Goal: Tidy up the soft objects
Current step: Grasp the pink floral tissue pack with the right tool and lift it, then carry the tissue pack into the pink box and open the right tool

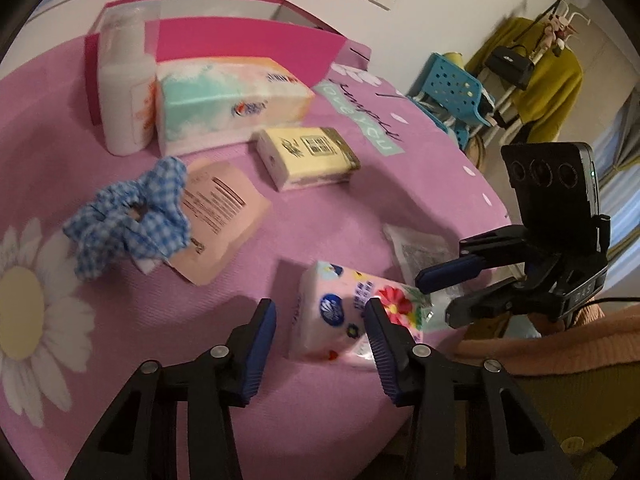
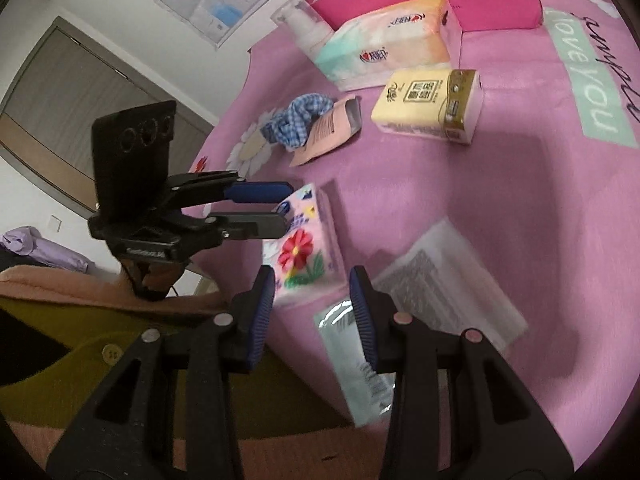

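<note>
Both tools spread, empty, flanking the tissue pack

Pink flower-printed soft tissue pack lies at 12 o'clock between left tool fingers; right tool hovers at 2 o'clock.

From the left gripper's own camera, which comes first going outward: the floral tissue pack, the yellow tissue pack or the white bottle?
1. Floral tissue pack, between the left gripper's open fingers.
2. Yellow tissue pack, mid-bed, ahead.
3. White bottle, far back left, beside the pink box.

Scrunchie lies on sachet, before tissue pack.
</note>
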